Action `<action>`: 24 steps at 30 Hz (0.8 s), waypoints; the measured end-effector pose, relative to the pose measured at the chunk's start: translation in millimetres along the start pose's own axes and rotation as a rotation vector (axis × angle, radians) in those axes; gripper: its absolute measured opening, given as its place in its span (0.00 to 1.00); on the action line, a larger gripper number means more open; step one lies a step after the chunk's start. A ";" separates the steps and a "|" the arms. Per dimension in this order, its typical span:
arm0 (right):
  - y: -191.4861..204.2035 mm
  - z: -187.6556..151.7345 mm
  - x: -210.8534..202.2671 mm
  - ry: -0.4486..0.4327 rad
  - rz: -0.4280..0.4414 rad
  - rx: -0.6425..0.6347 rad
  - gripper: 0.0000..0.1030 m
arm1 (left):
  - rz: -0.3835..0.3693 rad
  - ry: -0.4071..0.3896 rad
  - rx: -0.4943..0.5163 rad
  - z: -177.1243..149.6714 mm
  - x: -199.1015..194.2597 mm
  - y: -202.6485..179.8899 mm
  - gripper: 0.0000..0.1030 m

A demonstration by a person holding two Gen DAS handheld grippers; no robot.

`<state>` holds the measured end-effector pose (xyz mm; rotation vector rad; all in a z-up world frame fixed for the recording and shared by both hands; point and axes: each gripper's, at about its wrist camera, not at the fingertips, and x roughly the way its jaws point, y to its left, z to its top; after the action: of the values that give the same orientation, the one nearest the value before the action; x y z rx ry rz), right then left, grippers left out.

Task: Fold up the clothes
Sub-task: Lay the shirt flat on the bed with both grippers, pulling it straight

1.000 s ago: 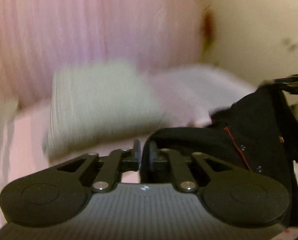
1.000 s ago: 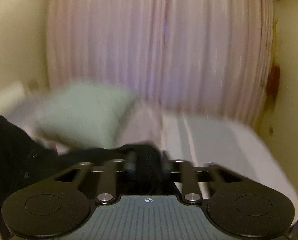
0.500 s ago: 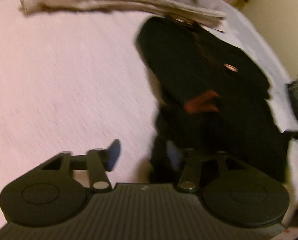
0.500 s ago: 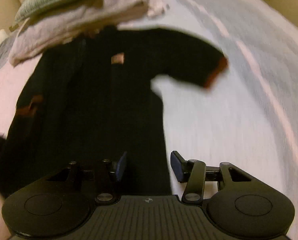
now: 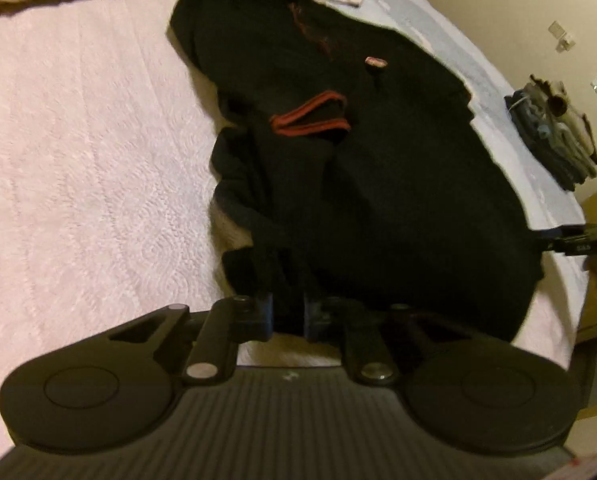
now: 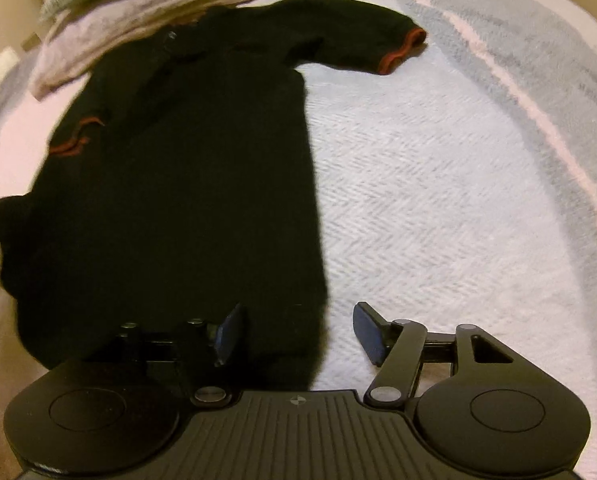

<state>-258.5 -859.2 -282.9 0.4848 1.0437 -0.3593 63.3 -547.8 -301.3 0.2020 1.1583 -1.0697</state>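
A black shirt [image 6: 186,168] lay flat on the bed [image 6: 438,200]. The left tongs [image 5: 286,316] pinched its hem; the right tongs [image 6: 294,332] stood spread over the hem's other corner.

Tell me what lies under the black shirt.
The black shirt lies flat on the bedspread, pinkish at its left side and pale blue at its right. Its collar end reaches the folded bedding. Anything directly beneath the fabric is covered.

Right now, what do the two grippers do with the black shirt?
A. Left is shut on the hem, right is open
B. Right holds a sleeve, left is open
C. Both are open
A: the left gripper pinches the black shirt hem, while the right gripper is spread wide.
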 end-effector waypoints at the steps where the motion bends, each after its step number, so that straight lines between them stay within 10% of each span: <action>1: -0.3 0.2 1.9 0.006 0.011 -0.005 0.57 | -0.006 -0.008 -0.006 -2.4 -10.5 -0.6 0.08; 3: -1.0 -0.4 5.1 0.024 0.029 -0.020 0.53 | 0.001 -0.013 -0.002 -6.1 -22.9 -2.2 0.08; 5: -6.1 0.4 1.7 0.068 0.092 0.026 0.02 | -0.003 -0.012 -0.002 -14.2 -45.4 -4.8 0.08; 16: 22.4 -6.0 -146.5 0.119 0.071 -0.057 0.00 | -0.022 0.031 -0.084 -81.5 -150.1 -57.8 0.00; 24: 18.3 -25.4 -115.6 0.142 0.004 -0.047 0.00 | 0.047 0.050 -0.131 -104.3 -92.4 -37.9 0.13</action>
<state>-321.2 -823.9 -187.2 0.4751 1.1859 -0.2988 -32.5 -448.7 -258.0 0.1534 1.2582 -0.9491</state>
